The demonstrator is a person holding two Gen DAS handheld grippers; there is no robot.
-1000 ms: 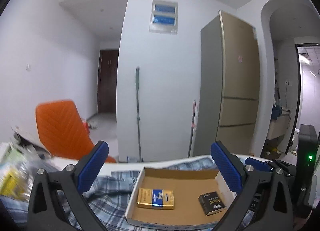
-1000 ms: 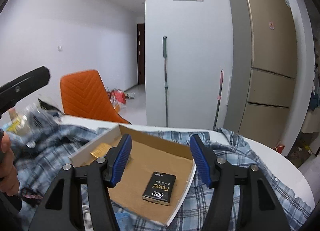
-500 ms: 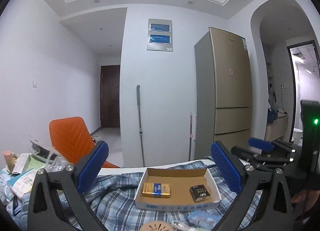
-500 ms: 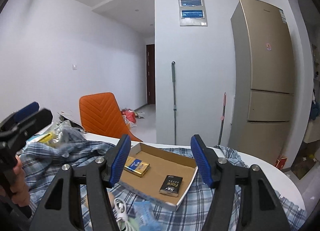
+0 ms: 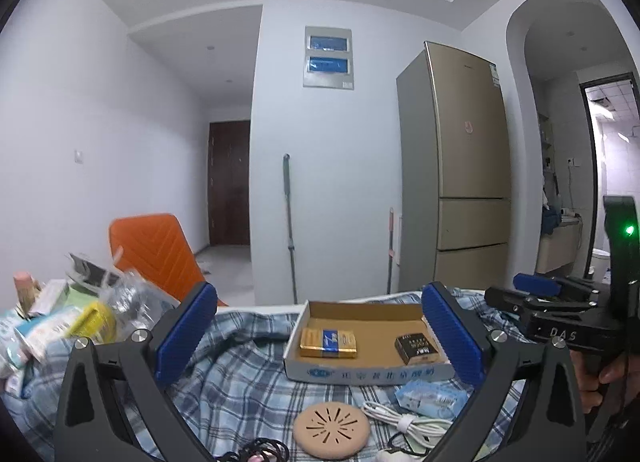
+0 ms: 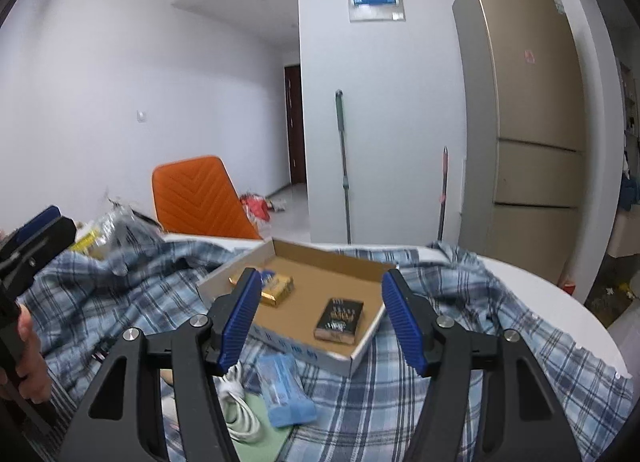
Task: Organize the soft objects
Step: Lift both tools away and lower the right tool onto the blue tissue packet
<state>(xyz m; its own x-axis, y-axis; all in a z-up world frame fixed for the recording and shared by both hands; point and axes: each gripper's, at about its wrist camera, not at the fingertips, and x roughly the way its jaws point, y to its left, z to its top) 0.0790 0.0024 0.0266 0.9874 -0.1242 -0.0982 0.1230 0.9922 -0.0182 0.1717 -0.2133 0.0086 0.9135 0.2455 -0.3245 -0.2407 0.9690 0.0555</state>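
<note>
Both grippers hover above the table with their blue-padded jaws spread wide and nothing between them. The left gripper looks across a rumpled blue plaid shirt that covers the table, and the right gripper, seen at the right edge of the left view, is held just beside it at about the same height.

Straight ahead of both, resting on the shirt, sits a shallow cardboard tray holding a gold and blue pack and a black pack, lying well apart from each other.

Nearer than the tray's front wall, on the cloth, lie a light blue soft packet, a coiled white cable and a round tan perforated disc. The soft packet lies below and between the right gripper's fingers, its long axis running roughly away from that camera, so the right hand looks the nearer one.

The tray wall crowds its far end and the cable its left side; its right side is open cloth. A heap of bags and boxes fills the table's left end.
</note>
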